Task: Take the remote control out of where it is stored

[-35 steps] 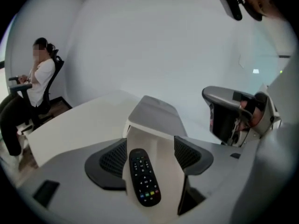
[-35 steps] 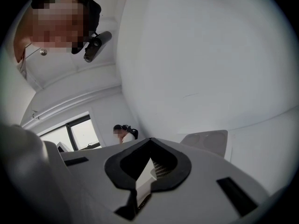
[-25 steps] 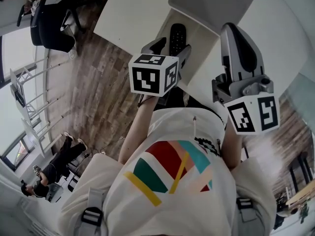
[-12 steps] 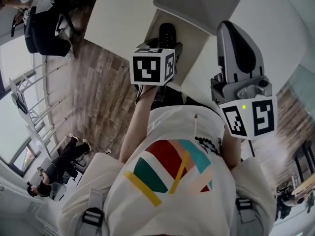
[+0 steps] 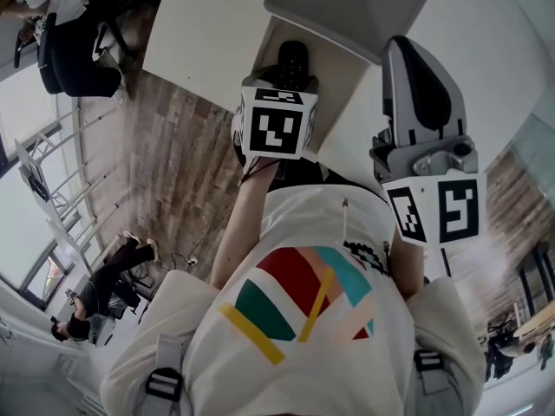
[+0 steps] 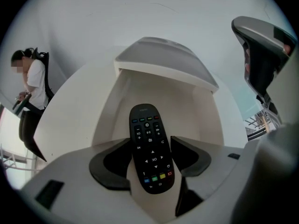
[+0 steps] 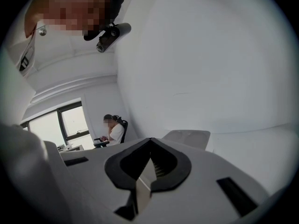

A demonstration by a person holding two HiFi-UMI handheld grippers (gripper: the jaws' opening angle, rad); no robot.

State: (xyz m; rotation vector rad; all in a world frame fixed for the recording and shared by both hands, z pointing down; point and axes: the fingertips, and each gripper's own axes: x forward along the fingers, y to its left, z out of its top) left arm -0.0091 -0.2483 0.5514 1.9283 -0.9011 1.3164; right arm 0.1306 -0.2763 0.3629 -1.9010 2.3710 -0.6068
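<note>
The black remote control (image 6: 150, 153) lies flat in an open white drawer (image 6: 112, 111), its coloured buttons toward the camera. My left gripper (image 6: 150, 141) points steeply down over it. Its jaws stand on either side of the remote's lower half and have just been closing, and I see no firm press of the pads (image 6: 112, 164). In the head view the marker cube hides most of the left gripper (image 5: 283, 83), with the remote (image 5: 292, 59) showing just beyond it. My right gripper (image 5: 408, 48) hovers over the white table to the right, shut and holding nothing, as the right gripper view shows (image 7: 150, 141).
A grey panel (image 5: 347, 7) covers the back of the drawer (image 5: 342, 68). The white table top (image 5: 208, 24) spreads on both sides. Wooden floor (image 5: 173, 163) lies to the left, with seated people and a dark chair (image 5: 74, 55) farther off.
The left gripper has dropped toward the drawer and rolled, so its cube's face now looks at the camera. The remote is more hidden behind it. The right gripper has barely shifted.
</note>
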